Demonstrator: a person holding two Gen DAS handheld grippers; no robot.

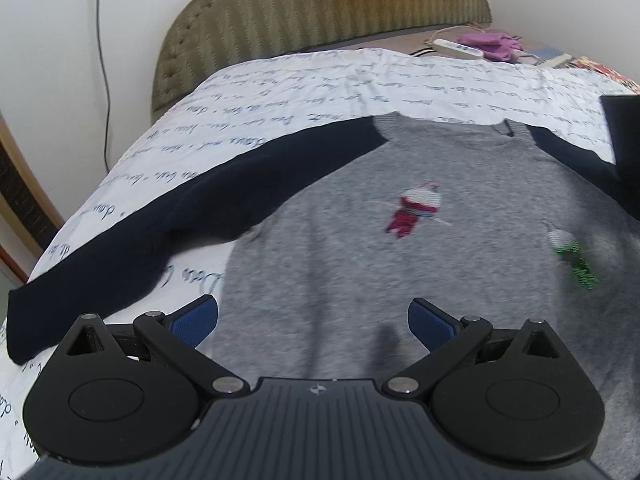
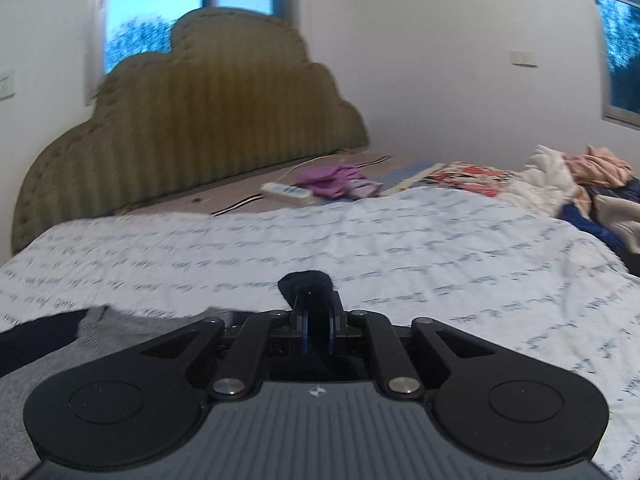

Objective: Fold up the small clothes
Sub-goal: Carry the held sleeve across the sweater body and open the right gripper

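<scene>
A small grey knit sweater [image 1: 400, 248] with navy sleeves lies flat, front up, on the white printed bedsheet [image 1: 280, 92]. Its left navy sleeve [image 1: 132, 236] stretches out to the left. My left gripper [image 1: 314, 318] is open and empty, hovering over the sweater's lower hem. My right gripper [image 2: 318, 322] is shut on the end of the navy right sleeve [image 2: 306, 284], held just above the sheet [image 2: 360, 240]. The sweater's grey body [image 2: 52, 360] shows at the lower left of the right wrist view.
An olive padded headboard [image 1: 320, 8] stands at the far end. A white power strip [image 1: 458, 49] and purple cloth [image 1: 490, 45] lie near it. A pile of clothes [image 2: 580, 184] sits on the right side of the bed. The bed's left edge [image 1: 60, 240] drops off.
</scene>
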